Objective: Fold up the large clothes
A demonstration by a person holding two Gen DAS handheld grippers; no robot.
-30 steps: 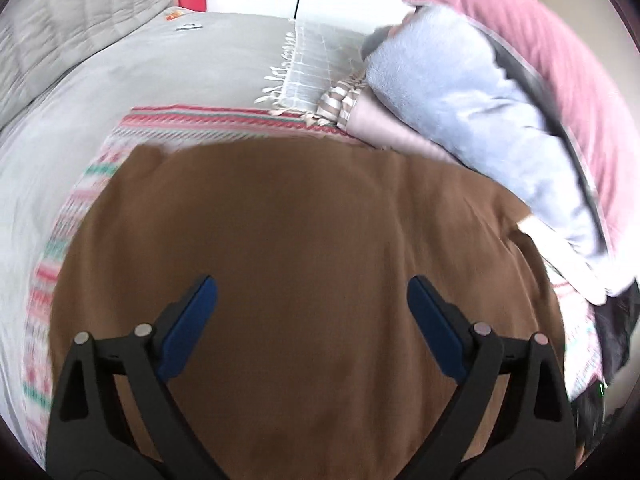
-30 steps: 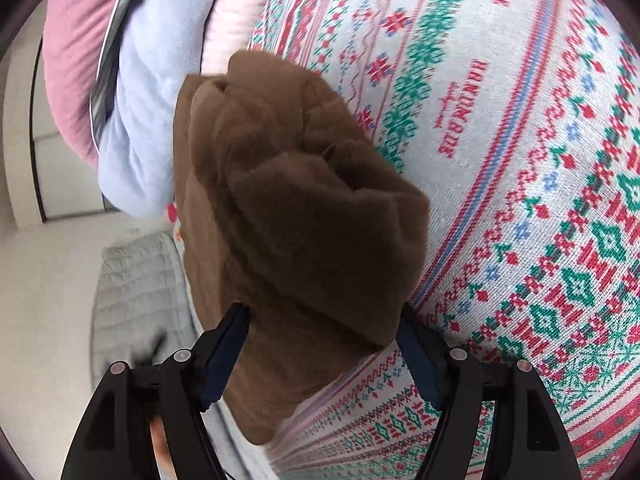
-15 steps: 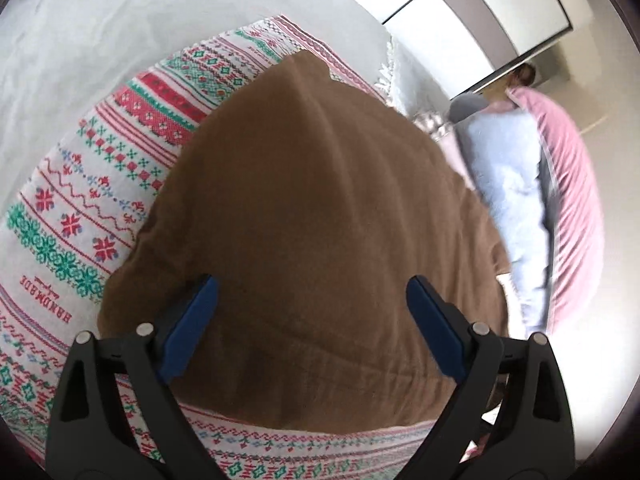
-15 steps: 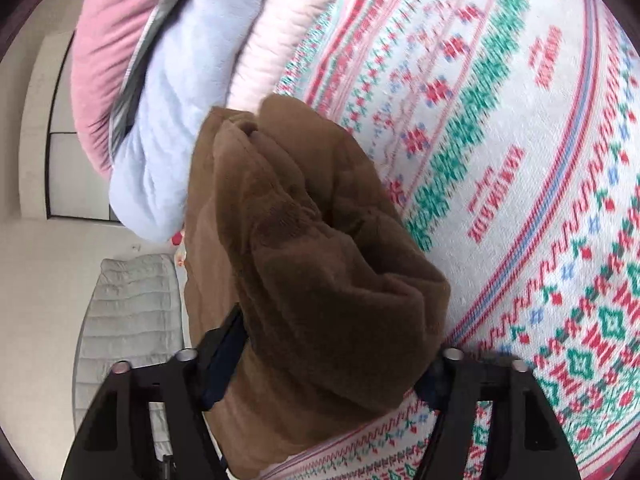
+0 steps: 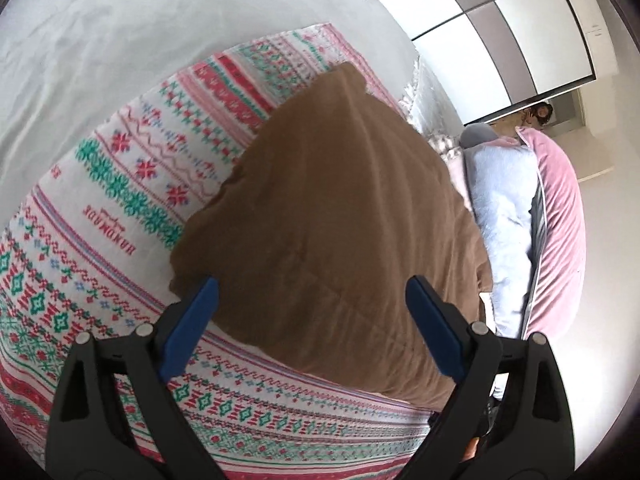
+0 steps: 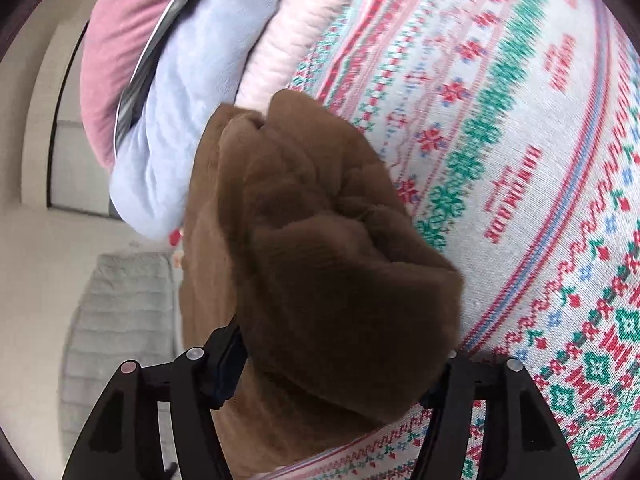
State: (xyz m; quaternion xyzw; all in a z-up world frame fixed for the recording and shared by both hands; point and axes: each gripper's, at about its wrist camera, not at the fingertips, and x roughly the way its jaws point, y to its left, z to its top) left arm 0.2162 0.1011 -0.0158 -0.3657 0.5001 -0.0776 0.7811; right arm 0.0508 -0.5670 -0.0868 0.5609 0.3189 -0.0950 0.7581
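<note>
Two wide-angle views from hand-held grippers over a bed. In the left wrist view, the left gripper (image 5: 312, 320) hangs with its blue-padded fingers (image 5: 191, 325) spread wide apart, holding nothing, above a brown garment (image 5: 340, 216) that lies folded into a thick block on a patterned blanket (image 5: 100, 208). The blanket is white with bands of red, green and blue knit-style motifs, and the word "HANDMADE" is printed on it in red capitals just left of the garment, upside down in this view, with a line of small script beside it too fine to read. Only this view shows the plain grey bedsheet (image 5: 160, 28) beyond the blanket, white wardrobe panels (image 5: 520, 28) at the far wall, and a pile of bedding to the right: a light blue plush blanket (image 5: 504, 208) against a pink cushion (image 5: 560, 220). The right wrist view looks from the opposite end. There the right gripper (image 6: 332, 364) has its fingers pressed against both sides of a bunched, thick end of the brown garment (image 6: 328, 280), gripping it; the fabric hides the pads almost entirely. This view alone shows a pale pink ribbed fabric (image 6: 296, 28) beside the light blue plush blanket (image 6: 180, 120), and a grey quilted cover (image 6: 120, 328) lower left. The blanket's (image 6: 560, 160) red lettering appears here too, blurred.
</note>
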